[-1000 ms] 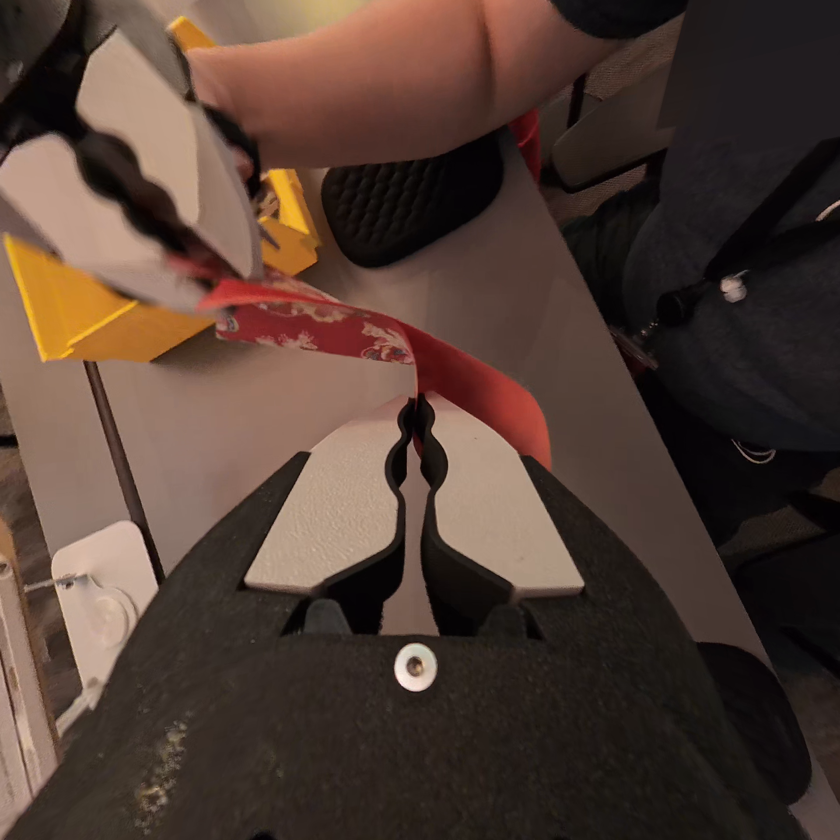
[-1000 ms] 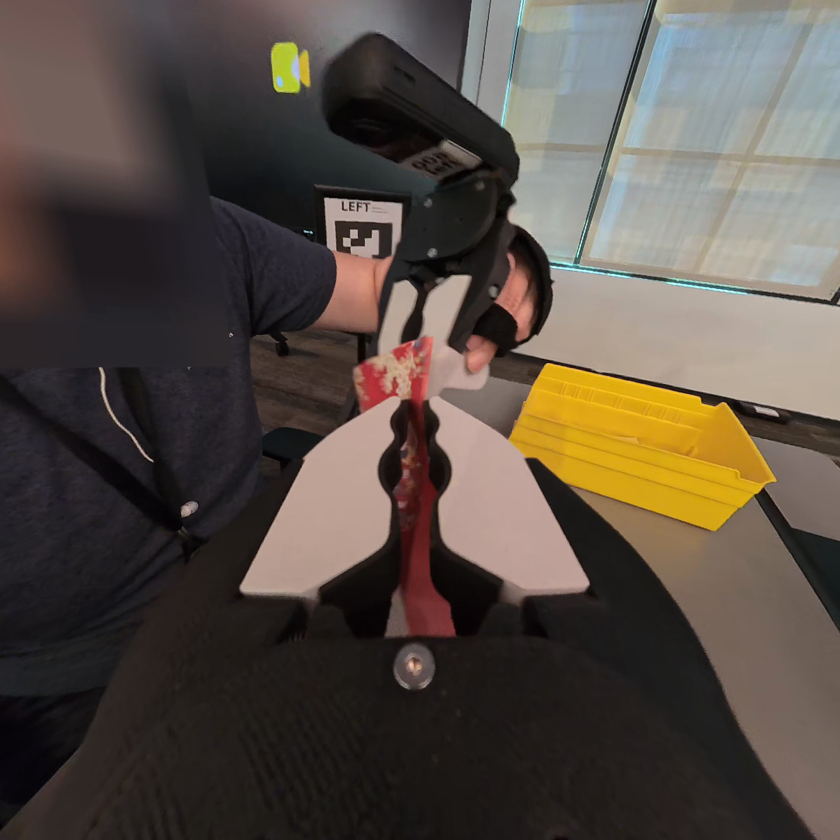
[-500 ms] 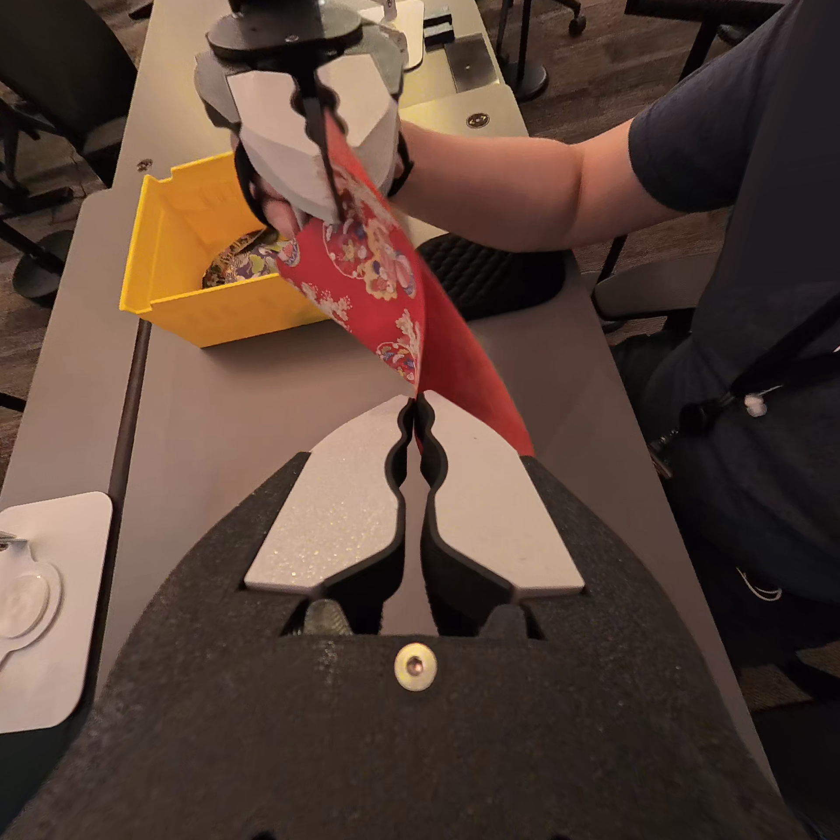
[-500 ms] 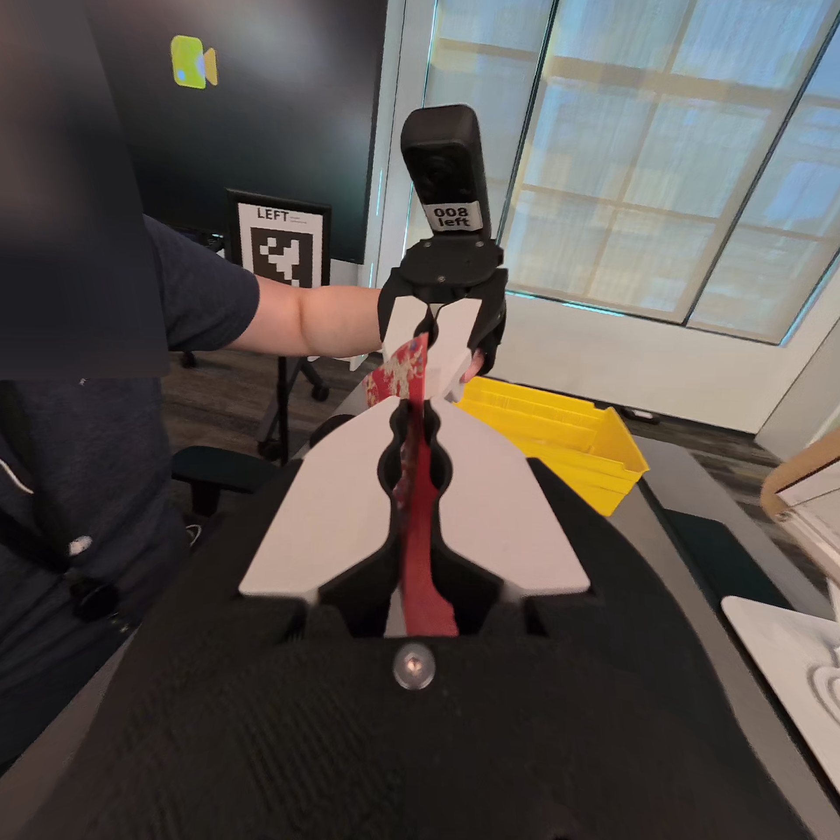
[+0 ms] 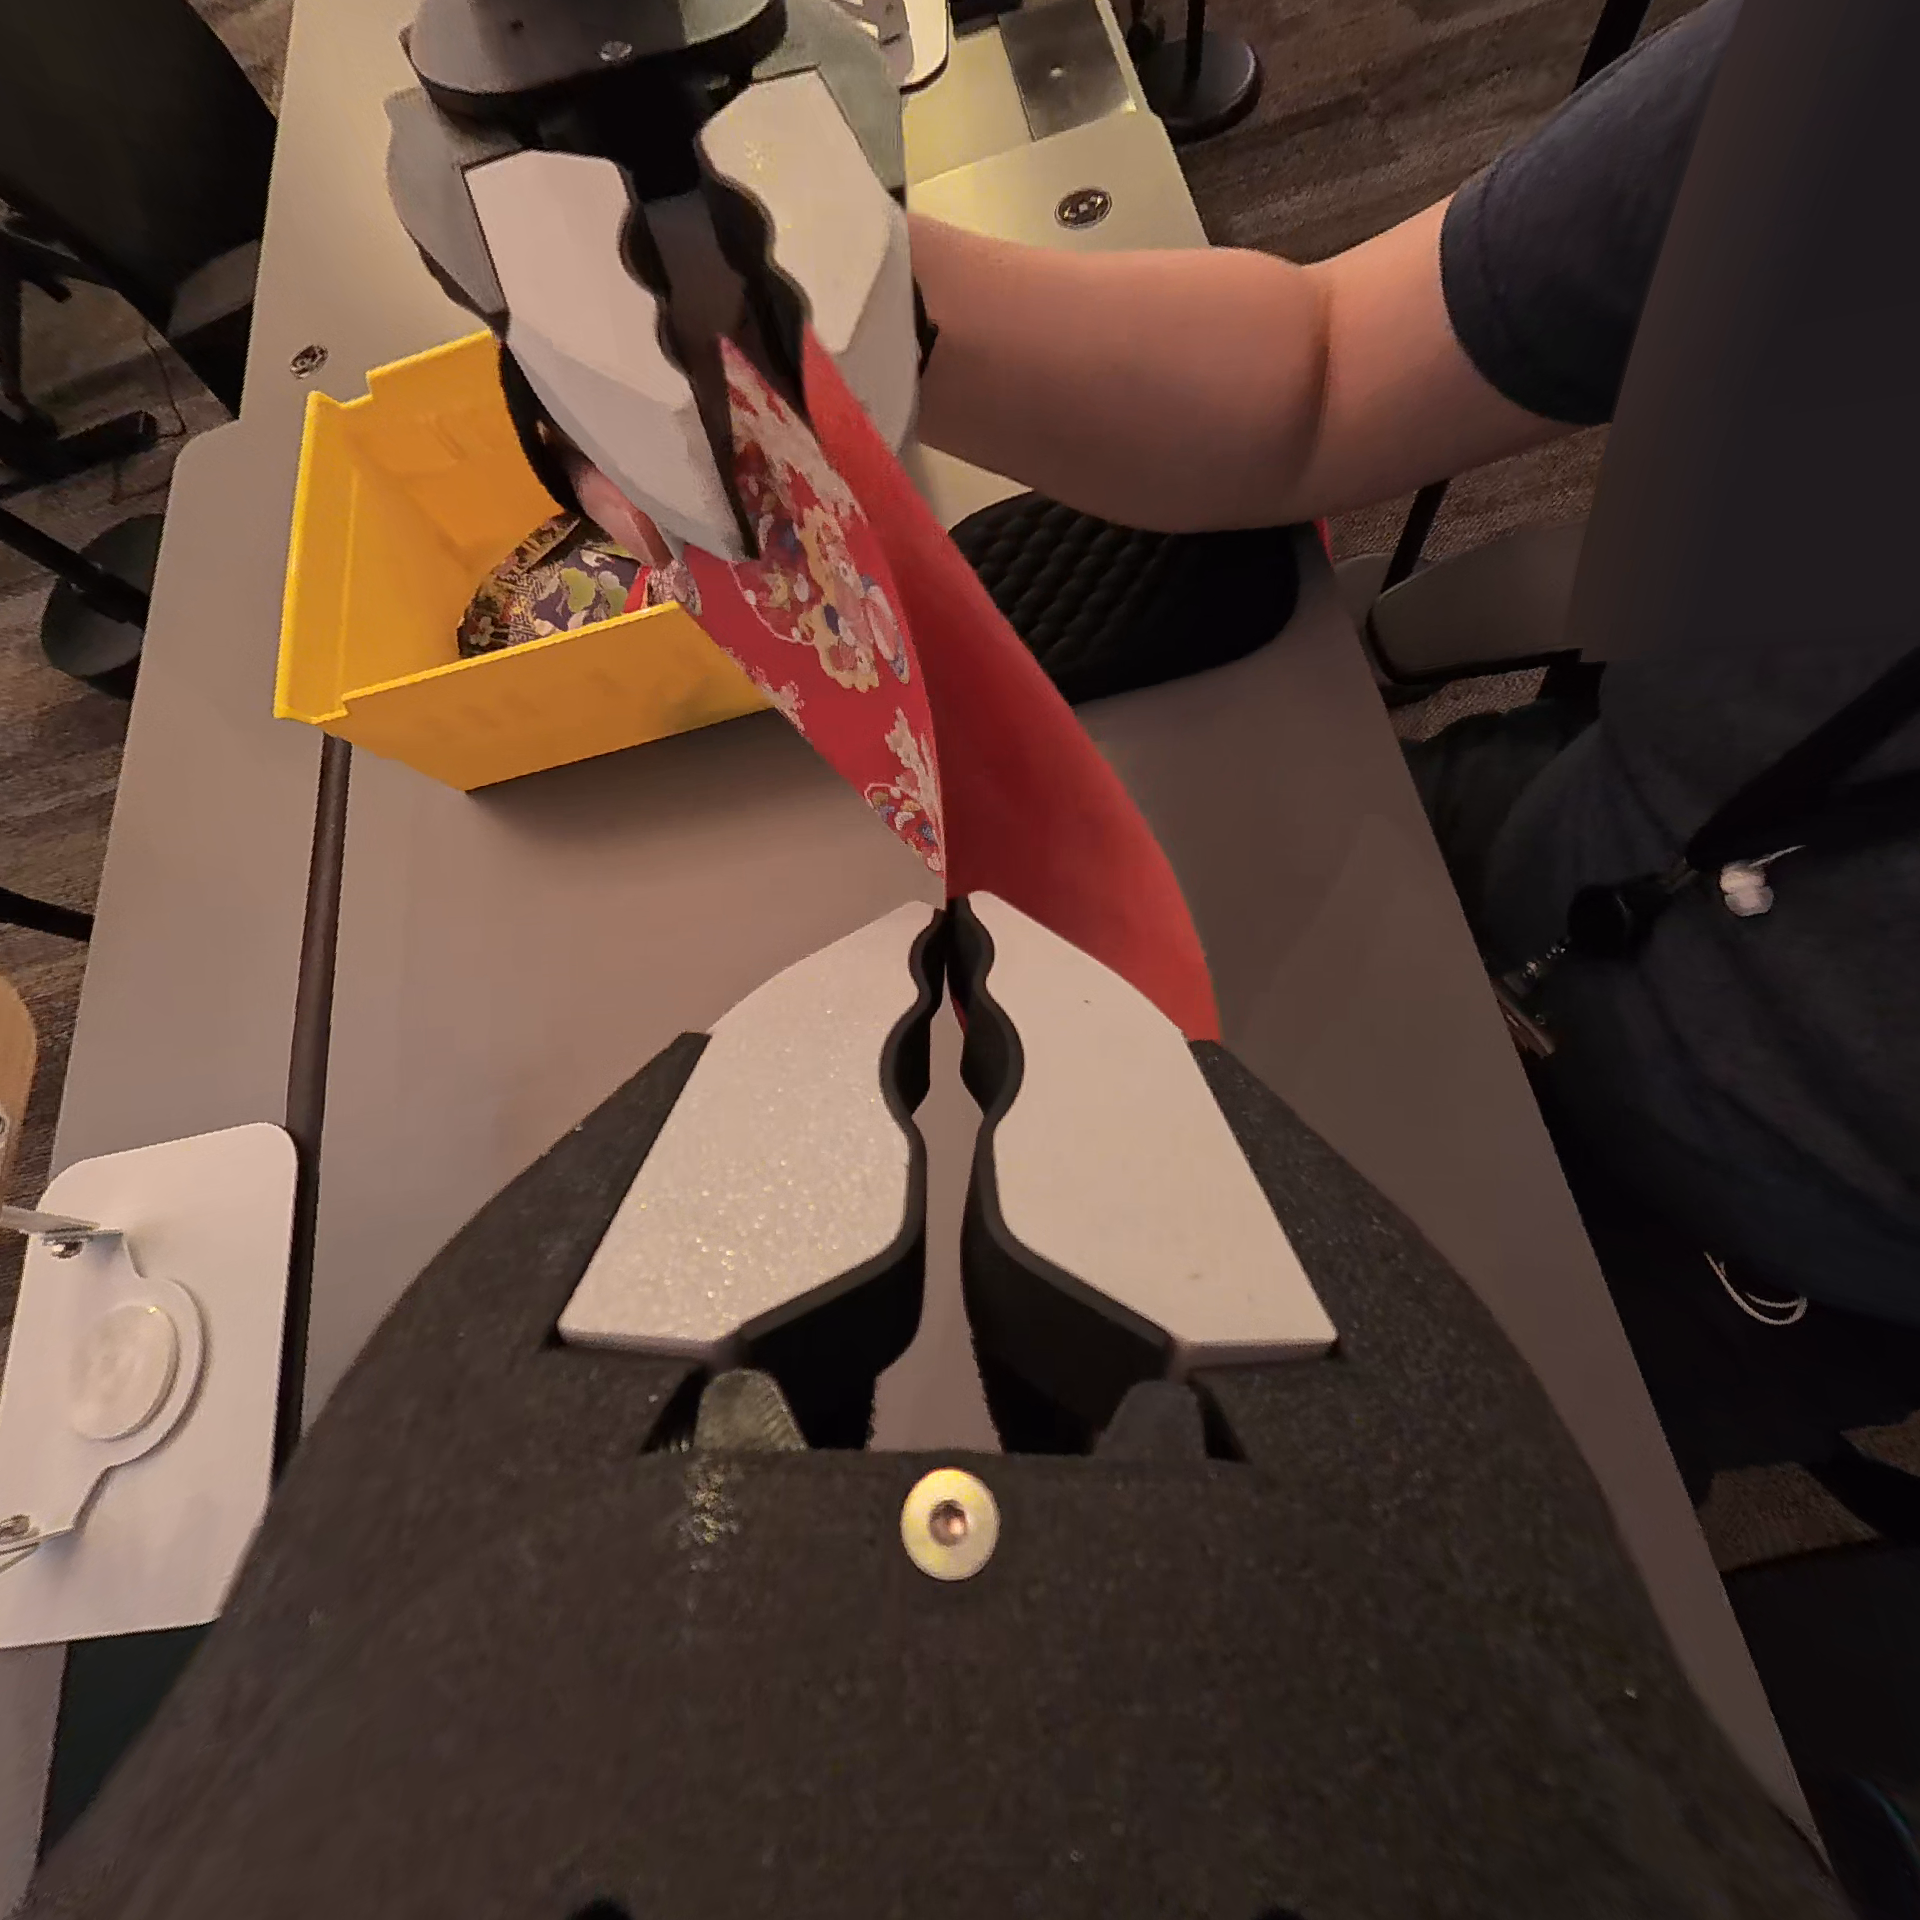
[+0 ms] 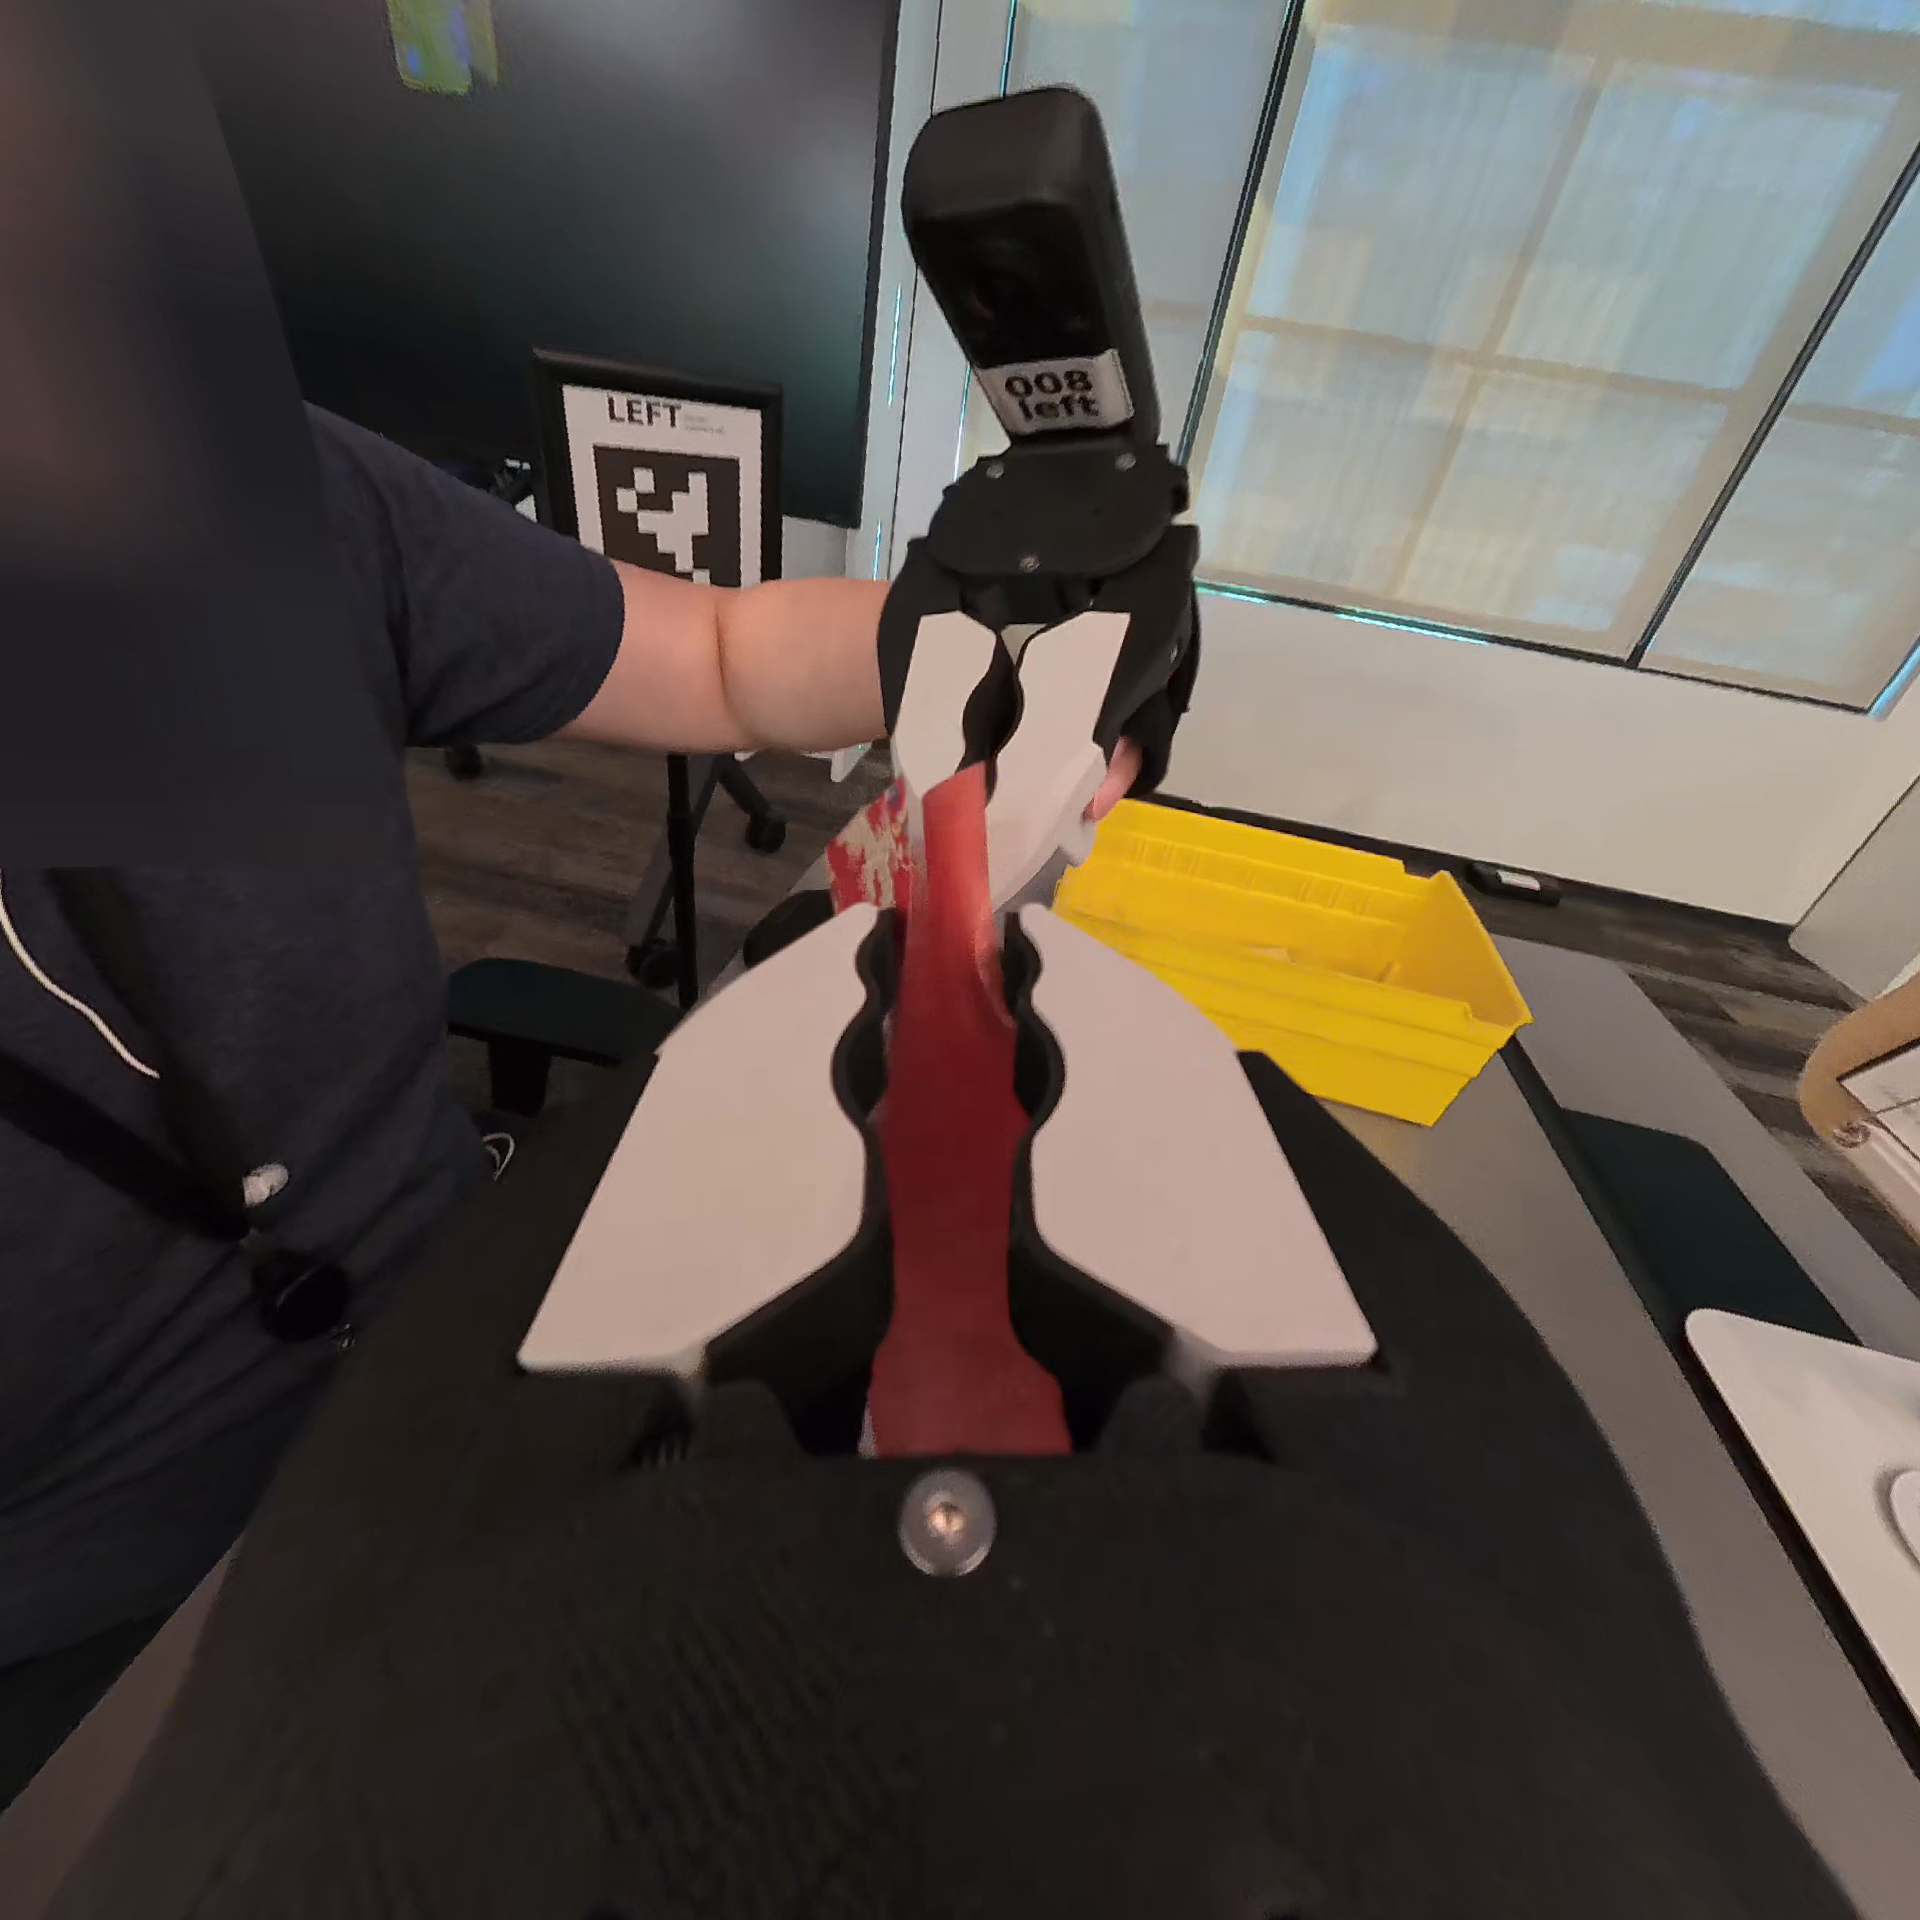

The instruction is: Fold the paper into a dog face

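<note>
A red paper [image 5: 1018,769], flower-printed on one side and plain red on the other, hangs in the air between my two grippers above the grey table [image 5: 623,935]. My left gripper [image 5: 951,912] is shut on its lower corner; in the right wrist view it [image 6: 987,774] pinches the paper's far end. My right gripper [image 6: 951,920] stands open, with the plain red side of the paper [image 6: 951,1143] running loosely through the gap between its fingers. In the left wrist view it [image 5: 764,468] is over the paper's upper edge, above the bin.
A yellow bin [image 5: 416,707] with patterned papers [image 5: 551,592] stands on the table behind the grippers, also in the right wrist view [image 6: 1351,1018]. A black quilted pad [image 5: 1122,592] lies at the right edge. A white plate-like fixture [image 5: 135,1351] sits at the left. The person sits close on the right. There is about 6 cm between the tips of the two grippers.
My right gripper's fingers have parted from a tight pinch to an open gap around the paper. It has come closer to my left gripper, which still grips the corner.
</note>
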Demonstrator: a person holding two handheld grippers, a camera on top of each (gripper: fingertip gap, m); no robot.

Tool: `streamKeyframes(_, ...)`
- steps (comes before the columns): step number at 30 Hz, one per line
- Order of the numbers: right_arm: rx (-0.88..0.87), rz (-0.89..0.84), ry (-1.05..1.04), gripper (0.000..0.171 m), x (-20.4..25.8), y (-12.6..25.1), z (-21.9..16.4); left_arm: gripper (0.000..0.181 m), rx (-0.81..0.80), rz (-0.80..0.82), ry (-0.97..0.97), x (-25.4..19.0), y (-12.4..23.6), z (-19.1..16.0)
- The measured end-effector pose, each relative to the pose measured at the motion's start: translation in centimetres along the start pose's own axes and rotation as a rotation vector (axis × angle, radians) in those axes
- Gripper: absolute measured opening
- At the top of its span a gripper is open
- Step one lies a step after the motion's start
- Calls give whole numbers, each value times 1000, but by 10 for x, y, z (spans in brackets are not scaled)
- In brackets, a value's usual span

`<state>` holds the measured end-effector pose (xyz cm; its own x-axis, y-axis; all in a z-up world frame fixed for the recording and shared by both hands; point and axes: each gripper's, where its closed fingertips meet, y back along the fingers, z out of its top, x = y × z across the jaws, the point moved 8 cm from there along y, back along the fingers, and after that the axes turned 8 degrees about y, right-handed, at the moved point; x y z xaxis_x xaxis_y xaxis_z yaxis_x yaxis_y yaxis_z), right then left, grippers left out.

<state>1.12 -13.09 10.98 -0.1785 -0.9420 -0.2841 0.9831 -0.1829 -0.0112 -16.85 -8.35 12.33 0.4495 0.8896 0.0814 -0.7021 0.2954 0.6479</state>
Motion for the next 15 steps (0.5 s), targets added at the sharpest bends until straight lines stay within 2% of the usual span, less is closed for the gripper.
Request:
streamKeyframes(2, 18, -6, 11, 20, 1, -2, 0, 0, 6, -14, 6, -1, -1, 1)
streamKeyframes(4, 18, 12, 21, 4, 3, -2, 2, 0, 16, -18, 4, -1, -2, 0)
streamKeyframes(7, 12, 30, 13, 5, 4, -2, 2, 0, 10, -11, 12, 0, -2, -1)
streamKeyframes(11, -17, 24, -3, 1, 2, 0, 5, 15, -33, 7, 76, 6, 5, -4)
streamKeyframes(15, -6, -24, 17, 1, -1, 0, 5, 31, -199, 33, 158, 16, 28, 0)
